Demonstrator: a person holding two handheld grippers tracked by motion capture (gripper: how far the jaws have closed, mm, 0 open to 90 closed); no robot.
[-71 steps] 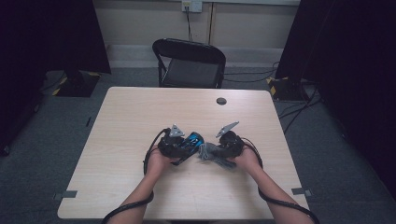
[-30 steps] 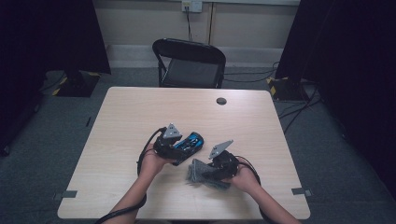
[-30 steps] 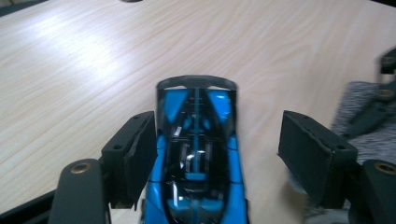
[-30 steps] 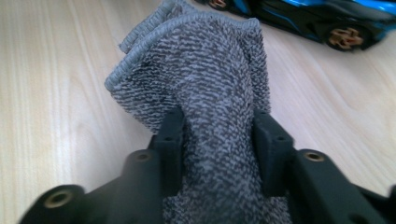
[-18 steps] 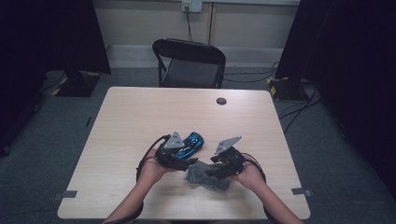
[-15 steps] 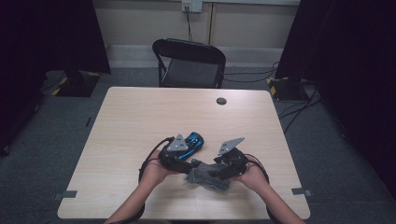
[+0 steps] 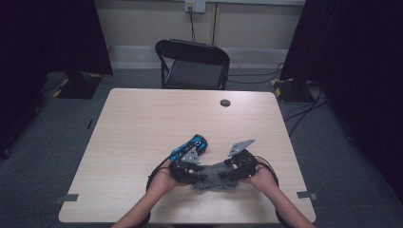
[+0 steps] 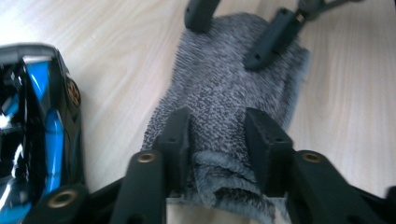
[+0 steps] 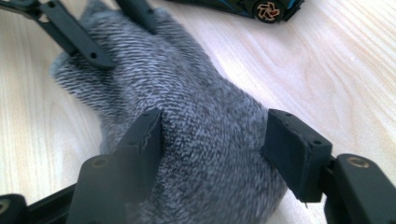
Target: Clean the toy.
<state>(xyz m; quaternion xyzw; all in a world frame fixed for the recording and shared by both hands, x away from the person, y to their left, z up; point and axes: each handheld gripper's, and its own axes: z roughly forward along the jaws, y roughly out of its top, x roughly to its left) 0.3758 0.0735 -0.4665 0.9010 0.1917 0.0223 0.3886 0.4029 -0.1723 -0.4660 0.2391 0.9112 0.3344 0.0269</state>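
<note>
A grey knitted cloth (image 7: pixel 216 175) lies on the table near its front edge, between my two grippers. My left gripper (image 7: pixel 197 173) is at its left end. In the left gripper view its jaws (image 8: pixel 219 126) have just been closing and now pinch a raised fold of the cloth (image 8: pixel 233 88). My right gripper (image 7: pixel 233 172) is at the other end. Its jaws (image 9: pixel 217 128) have just been opening and stand wide around the cloth (image 9: pixel 187 93) without pinching it. A blue and black toy car (image 7: pixel 190 145) lies just behind the left gripper.
The light wooden table (image 7: pixel 142 123) carries a small black round thing (image 7: pixel 225 102) near its far edge. A black folding chair (image 7: pixel 192 64) stands behind the table. Cables lie on the floor at the right.
My left gripper has come away from the toy car toward the table's front edge and closed on the cloth's left end. The right gripper has shifted a little and opened wider.
</note>
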